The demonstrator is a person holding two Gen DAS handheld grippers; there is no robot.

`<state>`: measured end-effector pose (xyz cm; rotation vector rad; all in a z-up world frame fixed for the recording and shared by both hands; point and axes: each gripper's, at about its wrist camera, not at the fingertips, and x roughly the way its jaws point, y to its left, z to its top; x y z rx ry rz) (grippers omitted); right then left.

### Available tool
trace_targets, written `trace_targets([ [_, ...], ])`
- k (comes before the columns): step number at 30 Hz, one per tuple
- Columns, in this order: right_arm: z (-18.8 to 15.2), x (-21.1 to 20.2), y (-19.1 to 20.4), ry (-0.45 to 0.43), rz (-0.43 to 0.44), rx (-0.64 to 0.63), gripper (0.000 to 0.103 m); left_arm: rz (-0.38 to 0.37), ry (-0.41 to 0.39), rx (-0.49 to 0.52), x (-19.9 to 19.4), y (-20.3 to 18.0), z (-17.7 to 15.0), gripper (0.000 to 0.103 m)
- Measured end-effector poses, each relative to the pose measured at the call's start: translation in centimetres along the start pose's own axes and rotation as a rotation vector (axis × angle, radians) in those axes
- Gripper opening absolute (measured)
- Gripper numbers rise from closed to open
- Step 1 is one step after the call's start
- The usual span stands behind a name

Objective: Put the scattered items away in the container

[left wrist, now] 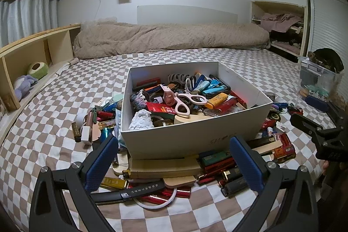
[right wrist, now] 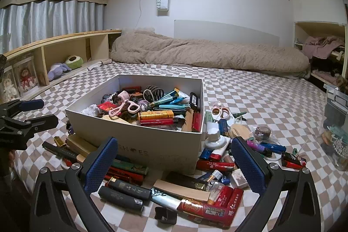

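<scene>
A white cardboard box [left wrist: 184, 136] [right wrist: 152, 140] stands on the checkered bed, filled with lighters, pink scissors [left wrist: 184, 101], hair clips and small packs. Around it on the sheet lie more scattered items: red packs [right wrist: 217, 208], black cylinders [right wrist: 121, 195], a black sheath [left wrist: 130, 192], a white ring [left wrist: 156, 203] and white scissors [right wrist: 220, 112]. My left gripper [left wrist: 174, 158] is open in front of the box's near wall, above the loose pile. My right gripper [right wrist: 174, 151] is open too, over the items at the box's near corner. Nothing sits between either pair of fingers.
A rolled beige duvet [left wrist: 169, 38] lies across the far side of the bed. A wooden shelf with plush toys [left wrist: 37, 71] runs along the left. A clear plastic bin [left wrist: 319, 79] [right wrist: 335, 105] stands at the right. Each gripper shows at the other view's edge.
</scene>
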<state>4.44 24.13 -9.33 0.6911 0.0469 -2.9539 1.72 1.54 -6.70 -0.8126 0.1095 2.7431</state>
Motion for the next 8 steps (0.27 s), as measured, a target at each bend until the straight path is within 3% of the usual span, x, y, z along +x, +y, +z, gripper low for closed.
trace_targets([
  [8, -0.08, 0.16, -0.02, 0.006, 0.001, 0.001, 0.103, -0.001, -0.005, -0.013, -0.06, 0.05, -0.14, 0.103],
])
